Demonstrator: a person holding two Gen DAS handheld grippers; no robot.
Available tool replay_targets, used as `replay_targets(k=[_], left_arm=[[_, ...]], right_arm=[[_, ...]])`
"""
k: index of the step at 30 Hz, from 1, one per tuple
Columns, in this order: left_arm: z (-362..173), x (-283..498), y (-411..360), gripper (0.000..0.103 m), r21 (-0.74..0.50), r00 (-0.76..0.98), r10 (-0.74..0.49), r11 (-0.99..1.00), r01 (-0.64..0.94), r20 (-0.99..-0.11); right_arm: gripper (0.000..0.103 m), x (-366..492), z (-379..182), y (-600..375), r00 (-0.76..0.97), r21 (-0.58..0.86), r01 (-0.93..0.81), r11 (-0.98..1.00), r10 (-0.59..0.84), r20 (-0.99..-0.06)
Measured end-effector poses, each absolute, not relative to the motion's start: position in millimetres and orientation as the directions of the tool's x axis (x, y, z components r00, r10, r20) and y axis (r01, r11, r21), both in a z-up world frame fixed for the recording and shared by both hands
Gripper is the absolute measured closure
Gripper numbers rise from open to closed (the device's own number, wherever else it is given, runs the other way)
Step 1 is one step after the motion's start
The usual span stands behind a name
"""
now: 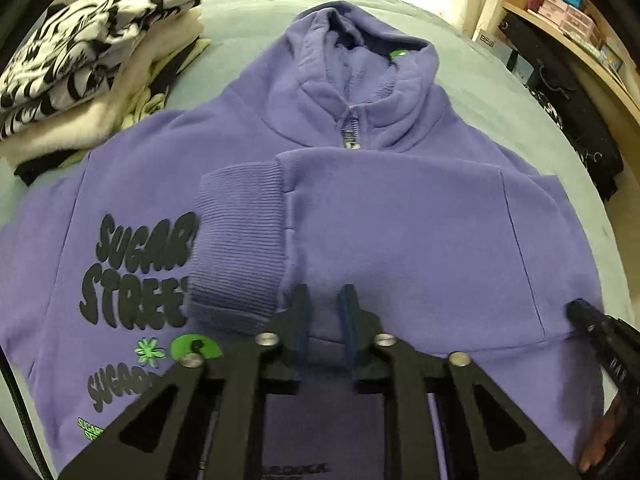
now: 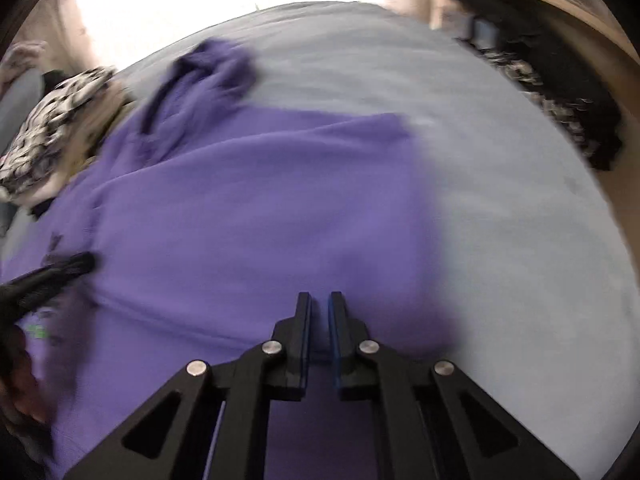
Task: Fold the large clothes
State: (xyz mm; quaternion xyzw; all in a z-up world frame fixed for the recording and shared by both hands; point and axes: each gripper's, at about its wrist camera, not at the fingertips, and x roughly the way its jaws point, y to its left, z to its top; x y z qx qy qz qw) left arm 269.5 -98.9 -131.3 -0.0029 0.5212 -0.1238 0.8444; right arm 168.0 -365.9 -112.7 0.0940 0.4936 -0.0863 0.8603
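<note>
- Left wrist view: the purple hoodie (image 1: 400,220) lies face up on the pale blue bed (image 1: 248,20), hood away from the camera, zip closed at the neck.
- One side has been folded inward, so its sleeve (image 1: 420,208) crosses the chest and the ribbed cuff (image 1: 236,248) lands on the print; to my eye this narrows the body before a bottom-up fold.
- The left gripper (image 1: 327,312) sits low over the hem, just below the cuff, with a narrow gap between its jaws. Cloth shows in the gap, but I cannot tell whether it is pinched.
- The right gripper (image 1: 596,328) reaches in at the folded edge on the right.
- A stack (image 1: 92,64) of folded clothes sits at the far left, likely finished items kept out of the way.
- Writing: "SUGAR" over "STREE", the rest hidden by the cuff; a green flower and smaller "SUGAR" lines sit below.
- Right wrist view: blurred. The hoodie (image 2: 260,208) fills the left and middle, with bare bed (image 2: 520,220) to the right.
- The right gripper (image 2: 320,316) is above the hem near the folded edge, jaws nearly together; whether cloth is held is unclear.
- The left gripper (image 2: 52,276) enters from the left; no writing is legible here.
</note>
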Motion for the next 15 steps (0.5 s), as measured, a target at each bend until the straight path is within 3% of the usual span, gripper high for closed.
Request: replay_targets(k=[3, 7, 11, 15], left_arm=[[-133, 269, -94, 0.095, -0.163, 0.417, -0.238, 0.964, 0.208, -0.877], [-130, 274, -98, 0.095, -0.136, 0.409, -0.213, 0.968, 0.211, -0.887], [-114, 278, -104, 0.081, -0.126, 0.439, -0.21, 0.969, 0.213, -0.873], [-101, 292, -108, 0.067, -0.086, 0.498, -0.172, 0.978, 0.193, -0.85]], right_arm=[[0.098, 155, -116, -398, 0.501, 0.199, 0.269, 0.942, 0.04, -0.864], [0.093, 157, -106, -387, 0.495, 0.138, 0.258, 0.956, -0.008, -0.869], [0.091, 177, -91, -371, 0.529, 0.173, 0.206, 0.963, 0.039, -0.847], [0.082, 214, -80, -358, 0.56, 0.221, 0.172, 0.96, 0.09, -0.824]])
